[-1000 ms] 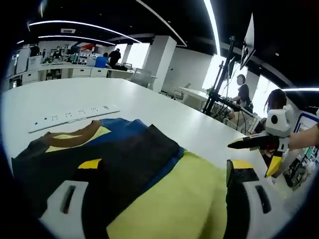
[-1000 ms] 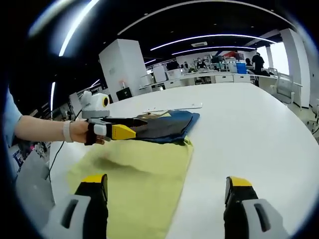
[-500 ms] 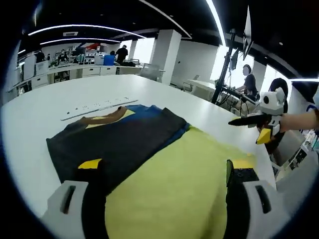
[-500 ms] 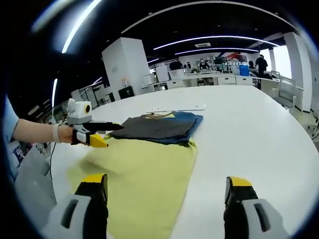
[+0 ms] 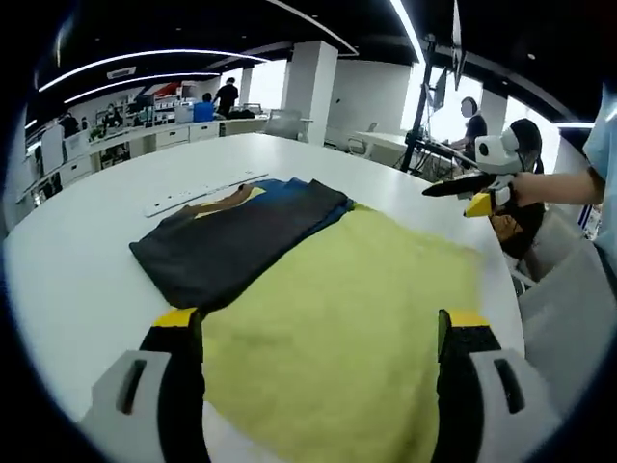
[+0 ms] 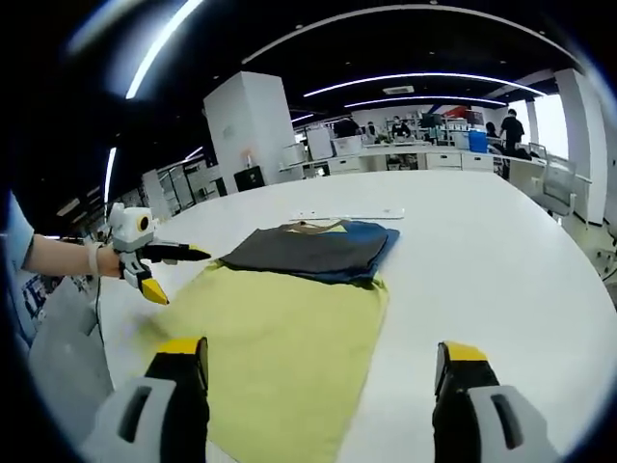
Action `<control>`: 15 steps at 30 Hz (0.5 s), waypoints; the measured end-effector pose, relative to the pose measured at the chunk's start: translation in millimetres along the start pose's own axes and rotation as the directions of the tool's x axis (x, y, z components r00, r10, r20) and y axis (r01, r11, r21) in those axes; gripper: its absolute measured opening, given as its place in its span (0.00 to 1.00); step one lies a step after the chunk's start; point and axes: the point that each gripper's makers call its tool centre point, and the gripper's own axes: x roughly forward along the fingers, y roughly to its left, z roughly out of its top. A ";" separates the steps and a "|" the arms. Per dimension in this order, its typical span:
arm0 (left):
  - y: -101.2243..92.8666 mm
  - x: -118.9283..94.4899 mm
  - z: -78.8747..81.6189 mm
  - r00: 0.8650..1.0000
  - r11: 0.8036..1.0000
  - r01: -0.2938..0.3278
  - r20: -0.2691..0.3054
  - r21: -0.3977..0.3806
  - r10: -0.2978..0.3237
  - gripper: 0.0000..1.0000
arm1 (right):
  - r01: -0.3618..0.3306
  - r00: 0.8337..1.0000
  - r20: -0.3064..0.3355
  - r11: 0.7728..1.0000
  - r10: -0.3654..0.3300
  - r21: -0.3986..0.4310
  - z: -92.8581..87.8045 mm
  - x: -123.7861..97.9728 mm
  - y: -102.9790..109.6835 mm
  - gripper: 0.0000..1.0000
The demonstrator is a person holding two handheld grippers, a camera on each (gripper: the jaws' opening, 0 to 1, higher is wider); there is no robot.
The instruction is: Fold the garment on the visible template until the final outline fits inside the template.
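Left gripper (image 5: 313, 333), in its own view, is hanging released over the near edge of the yellow-green template cloth (image 5: 357, 309), its two jaws wide apart with nothing between them; in the right gripper view it appears at nine o'clock (image 6: 159, 270), held in a hand (image 6: 101, 260) clear of the fabric, jaws splayed. Right gripper (image 6: 318, 362) is likewise standing released and empty above the template (image 6: 289, 338); in the left gripper view it is showing at two o'clock (image 5: 463, 193), off the cloth's far corner. Both tools are probably being held away so the outline can be inspected. The folded garment (image 5: 236, 236), dark with a blue layer and a brown collar, is lying at eleven o'clock, partly overlapping the template's far edge and mostly on the white table (image 5: 77, 260) beyond it, so it seemingly needs shifting onto the template. A white strip (image 6: 347, 214) is lying behind the garment (image 6: 313, 251)
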 end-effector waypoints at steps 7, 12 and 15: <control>-5.5 -31.5 -21.1 1.000 1.000 -0.021 -0.023 -0.006 0.021 0.97 | -0.002 1.000 -0.024 1.000 0.001 -0.006 -9.2 -5.9 2.6 0.98; -9.8 -51.6 -39.5 0.999 1.000 -0.029 -0.043 -0.012 0.028 0.96 | -0.015 0.999 -0.042 1.000 0.014 -0.019 -14.8 -9.4 7.1 0.98; -11.7 -61.5 -46.8 0.998 0.999 -0.044 -0.048 -0.028 0.043 0.96 | -0.027 0.998 -0.056 0.999 0.026 -0.023 -19.9 -11.6 10.7 0.98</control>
